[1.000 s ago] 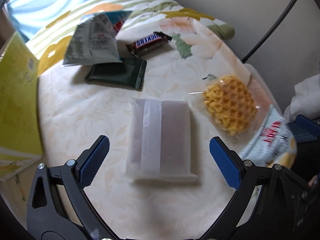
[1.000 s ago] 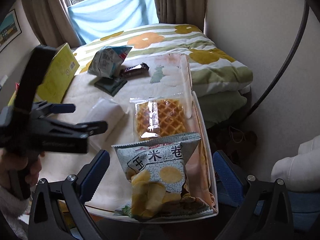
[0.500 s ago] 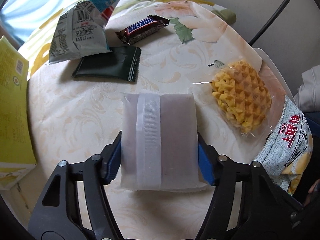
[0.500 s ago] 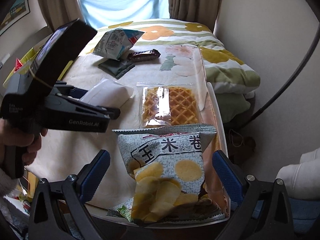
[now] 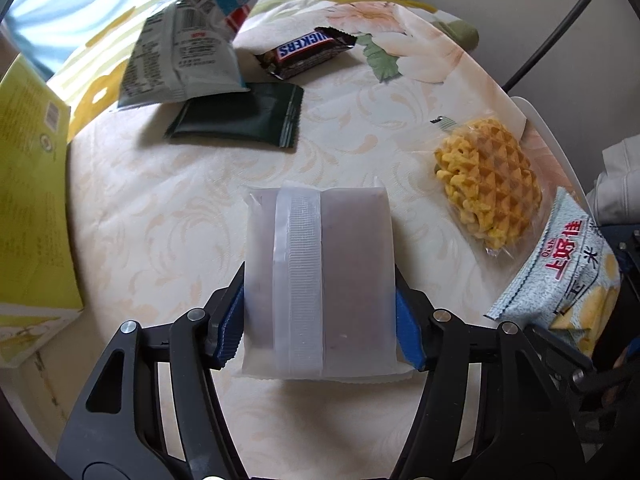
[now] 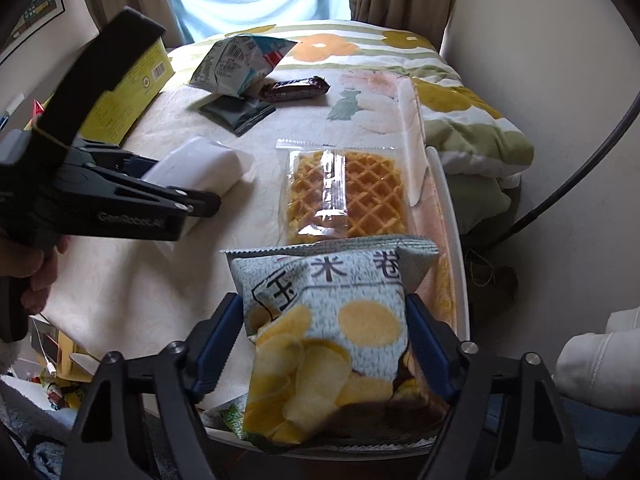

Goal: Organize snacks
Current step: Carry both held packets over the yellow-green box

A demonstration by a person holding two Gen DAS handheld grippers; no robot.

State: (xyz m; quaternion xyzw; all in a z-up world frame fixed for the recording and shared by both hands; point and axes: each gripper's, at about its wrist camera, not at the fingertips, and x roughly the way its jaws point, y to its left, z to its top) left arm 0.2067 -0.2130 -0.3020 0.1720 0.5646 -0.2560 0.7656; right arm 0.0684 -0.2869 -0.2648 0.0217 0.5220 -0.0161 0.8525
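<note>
My left gripper (image 5: 320, 320) is shut on a frosted white snack packet (image 5: 320, 280), gripping its two long sides just above the table; it also shows in the right wrist view (image 6: 196, 168). My right gripper (image 6: 324, 340) is shut on a pale blue chip bag (image 6: 328, 320) at the table's near right edge; the bag also shows in the left wrist view (image 5: 560, 280). A wrapped waffle (image 5: 486, 188) (image 6: 346, 196) lies between the two.
At the far side lie a Snickers bar (image 5: 306, 54), a dark green sachet (image 5: 240, 118) and a grey-white bag (image 5: 180, 52). A yellow box (image 5: 28, 200) stands at the left. A folded quilt (image 6: 460, 100) lies beyond the table.
Both grippers have closed: the left on the white packet, then lifting it slightly; the right moved forward and closed on the chip bag.
</note>
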